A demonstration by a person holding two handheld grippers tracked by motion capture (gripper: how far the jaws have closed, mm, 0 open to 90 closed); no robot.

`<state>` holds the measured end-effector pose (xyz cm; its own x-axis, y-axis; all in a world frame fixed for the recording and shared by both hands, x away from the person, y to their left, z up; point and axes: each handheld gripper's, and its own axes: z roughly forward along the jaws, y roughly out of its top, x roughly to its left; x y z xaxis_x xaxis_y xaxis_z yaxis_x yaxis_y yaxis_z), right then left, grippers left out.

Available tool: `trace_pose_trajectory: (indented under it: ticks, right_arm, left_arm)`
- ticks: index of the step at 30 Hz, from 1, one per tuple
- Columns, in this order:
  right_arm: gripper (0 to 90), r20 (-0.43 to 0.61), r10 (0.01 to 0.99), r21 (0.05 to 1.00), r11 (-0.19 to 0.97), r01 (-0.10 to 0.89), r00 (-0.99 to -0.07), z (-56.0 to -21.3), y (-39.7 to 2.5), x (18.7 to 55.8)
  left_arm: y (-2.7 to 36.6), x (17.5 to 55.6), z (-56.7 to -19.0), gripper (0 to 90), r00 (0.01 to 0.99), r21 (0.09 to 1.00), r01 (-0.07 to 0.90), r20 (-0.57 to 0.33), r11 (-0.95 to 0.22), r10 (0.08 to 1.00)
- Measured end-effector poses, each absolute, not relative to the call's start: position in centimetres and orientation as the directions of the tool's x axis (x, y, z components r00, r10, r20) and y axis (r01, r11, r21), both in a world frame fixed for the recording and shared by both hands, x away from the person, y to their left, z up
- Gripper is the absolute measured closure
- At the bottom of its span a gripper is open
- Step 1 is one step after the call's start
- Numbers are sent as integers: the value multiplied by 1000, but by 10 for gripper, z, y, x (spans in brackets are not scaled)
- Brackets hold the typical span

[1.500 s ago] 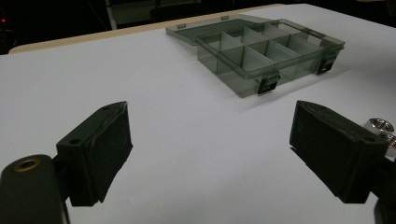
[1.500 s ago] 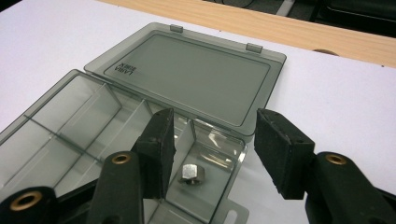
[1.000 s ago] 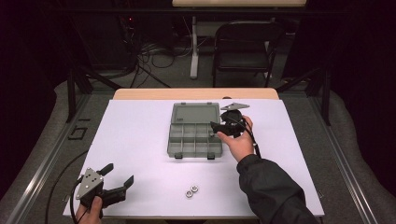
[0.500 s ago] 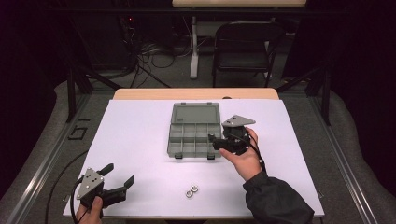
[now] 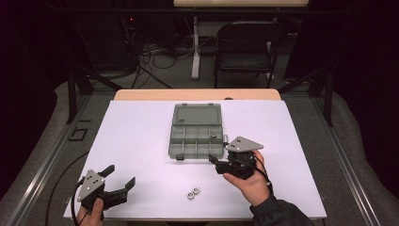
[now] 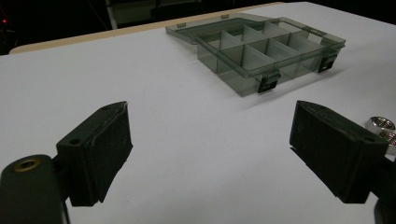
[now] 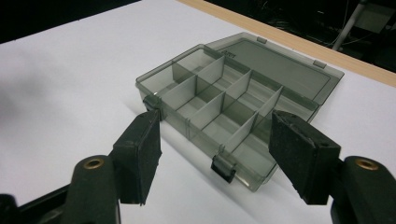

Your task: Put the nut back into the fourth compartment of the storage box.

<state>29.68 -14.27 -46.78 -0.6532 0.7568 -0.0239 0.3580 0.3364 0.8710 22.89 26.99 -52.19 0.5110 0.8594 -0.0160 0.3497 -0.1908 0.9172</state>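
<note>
Sorting step underway: right gripper (image 5: 217, 165) jaws wide and empty beside open organizer box (image 5: 195, 132) mid-table, left gripper (image 5: 120, 179) also wide; next likely reach for two nuts (image 5: 192, 192) at near edge.

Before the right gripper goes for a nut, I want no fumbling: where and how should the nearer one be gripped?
The two nuts lie flat and touching on the white table. Come straight down and pinch the outer flats of the right-hand nut, jaws across it, clear of its neighbour. The right gripper is open.
</note>
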Motion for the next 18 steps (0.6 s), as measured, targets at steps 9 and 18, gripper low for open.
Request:
trace_pose_trajectory:
  ticks: [9,18]
  right_arm:
    - [348,-25,750,867,345,358,-662,-488,-142,279]
    - [371,-43,733,849,385,361,-679,-508,-140,271]
  left_arm:
    - [270,229,-522,128,512,918,349,-17,-189,859]
    - [270,228,-521,128,513,918,347,-17,-189,858]
